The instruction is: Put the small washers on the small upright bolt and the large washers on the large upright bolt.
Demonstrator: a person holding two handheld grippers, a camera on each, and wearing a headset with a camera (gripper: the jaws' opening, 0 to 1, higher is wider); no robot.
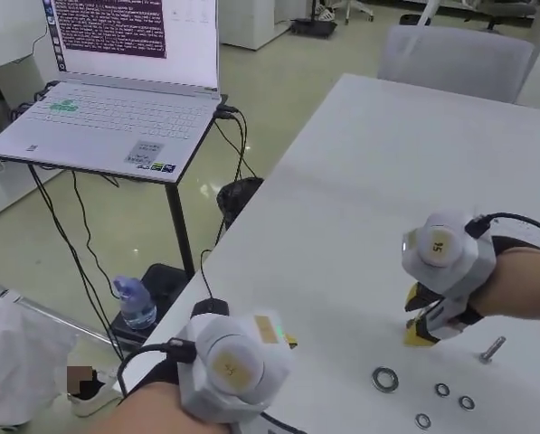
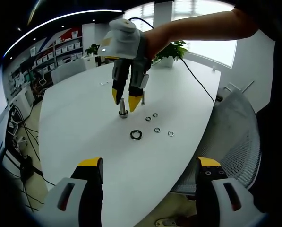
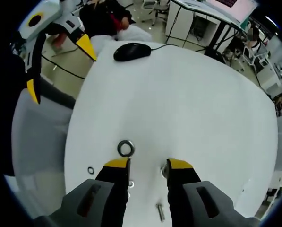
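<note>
Looks barely begun, with the large washer (image 1: 384, 379) and the small washers (image 1: 442, 390) flat on the desk (image 1: 360, 181), near both bolts but threaded on neither. Finds the right tongs (image 2: 125, 100) parted and empty, tips low on either side of the large bolt (image 2: 123, 112), with the small bolt (image 1: 493, 348) just beside. Probably risks toppling either bolt with any careless sideways sweep here. Risks too skidding a thin washer across the smooth desk instead of lifting it, or dropping a small one onto the large bolt. Shows the left tongs (image 2: 149, 163) spread wide, empty, well apart from the work.
</note>
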